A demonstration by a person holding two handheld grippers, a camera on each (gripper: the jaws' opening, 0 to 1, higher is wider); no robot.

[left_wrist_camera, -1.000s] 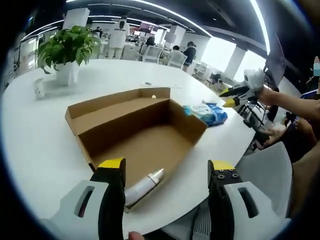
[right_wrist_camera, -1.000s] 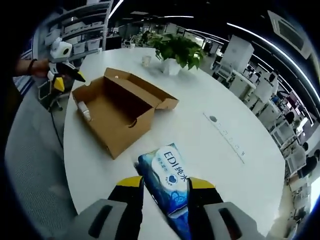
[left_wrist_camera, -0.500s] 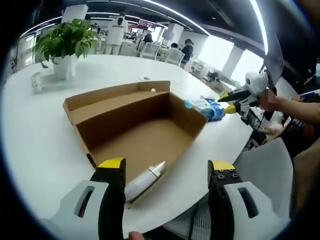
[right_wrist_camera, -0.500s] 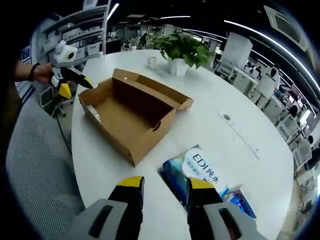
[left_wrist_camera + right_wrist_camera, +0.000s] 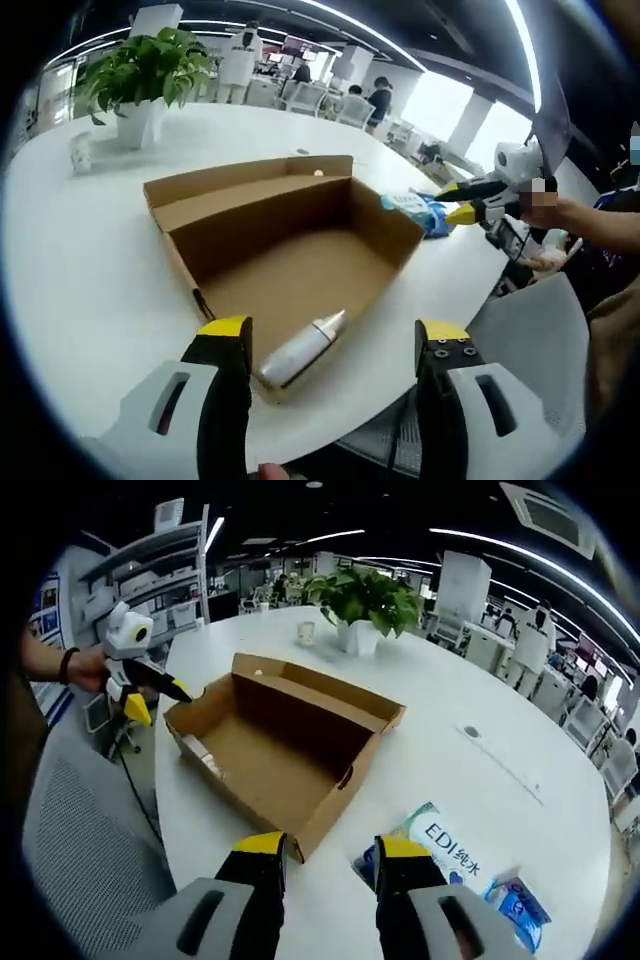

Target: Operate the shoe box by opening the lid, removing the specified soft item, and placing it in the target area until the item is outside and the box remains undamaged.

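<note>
An open cardboard shoe box [image 5: 285,750] sits on the round white table [image 5: 70,260], and the blue tissue pack [image 5: 455,855] now lies outside it on the tabletop, just beside the box's near corner in the right gripper view. We hold both grippers off the work. A second ago the right gripper [image 5: 325,855] had the pack between its fingers; now its fingers stand apart with bare table between them and nothing held, and the pack sits off to one side, apart from them. We read this as the release already made and the gripper drawn back.

In the left gripper view the left gripper [image 5: 330,340] hovers over the box's near edge, its fingers wide apart and empty. Between them, down inside the box, lies a white tube [image 5: 300,350] against the near wall. The view has shifted a little over the last second, but the tube and the box appear to lie where they did. The pack [image 5: 420,210] shows past the box's far corner, near the other gripper's yellow tips [image 5: 455,200].

The box walls look square and untorn from both sides, with the lid flap [image 5: 320,695] folded open at the back. A potted plant [image 5: 365,605] and a small cup [image 5: 306,632] stand well apart, farther along the table. In our judgement the soft item is out and the task is all but done, provided that spot is the target area.
</note>
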